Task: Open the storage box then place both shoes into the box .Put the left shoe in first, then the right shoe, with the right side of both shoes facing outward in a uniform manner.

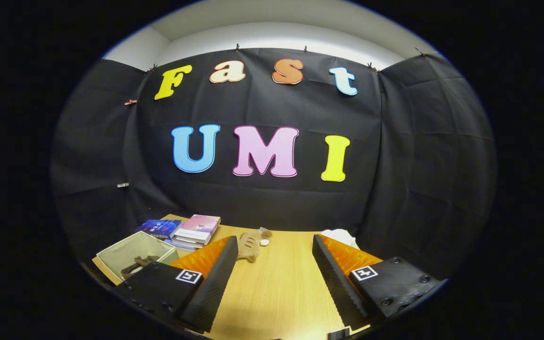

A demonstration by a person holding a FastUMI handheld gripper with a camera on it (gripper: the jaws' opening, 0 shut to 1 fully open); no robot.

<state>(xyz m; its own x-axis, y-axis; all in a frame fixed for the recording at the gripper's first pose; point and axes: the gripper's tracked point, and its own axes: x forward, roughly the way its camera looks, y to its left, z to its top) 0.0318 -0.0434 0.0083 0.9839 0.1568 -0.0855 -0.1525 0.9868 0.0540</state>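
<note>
One shoe (249,245) lies on the desk (276,293) at about eleven o'clock, just ahead of the tool (274,278), whose fingers stand wide apart, empty. The open storage box (132,255), another shoe seemingly inside, sits at nine o'clock.

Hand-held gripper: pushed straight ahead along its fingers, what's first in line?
Probably bare table, then the black booth wall behind it. The hand-held gripper is open with nothing between its fingers. The tan shoe lies ahead but toward the left finger, so likely just off line; depth is unclear.
</note>
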